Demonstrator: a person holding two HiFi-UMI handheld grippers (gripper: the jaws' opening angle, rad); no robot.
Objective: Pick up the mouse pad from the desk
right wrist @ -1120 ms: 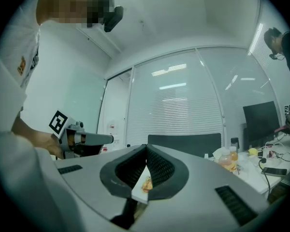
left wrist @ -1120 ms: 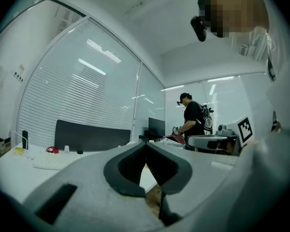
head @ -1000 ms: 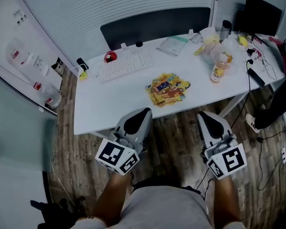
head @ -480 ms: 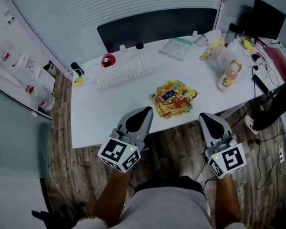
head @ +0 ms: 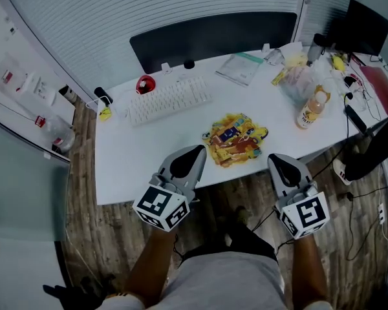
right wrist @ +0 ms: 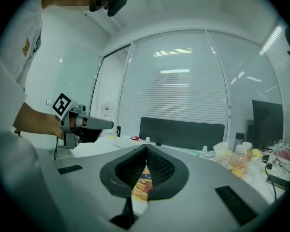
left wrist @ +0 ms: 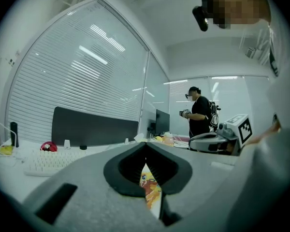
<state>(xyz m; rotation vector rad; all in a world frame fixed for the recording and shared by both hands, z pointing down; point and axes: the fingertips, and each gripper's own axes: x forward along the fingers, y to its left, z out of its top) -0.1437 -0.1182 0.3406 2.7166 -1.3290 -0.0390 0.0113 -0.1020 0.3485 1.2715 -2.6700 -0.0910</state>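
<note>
One mouse pad point(head: 235, 139), one keyboard point(head: 170, 99), one monitor point(head: 365, 28).

The head view looks steeply down on the tabletop point(head: 136, 160) from its near side. Both gripper views look level across it from the near edge, sharing the mouse pad point(head: 235, 137).

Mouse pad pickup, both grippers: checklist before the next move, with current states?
1. Mouse pad in view, flat on the desk near its front edge: ok.
2. Keyboard and bottle apart from the pad: ok.
3. Left gripper jaws open for the grasp: not ok, shut, nothing between them.
4. Right gripper jaws open: not ok, shut, nothing between them.
5. A gripper on the pad: not ok, neither touches it.
6. Pad edge raised enough to grip: cannot tell.
</note>
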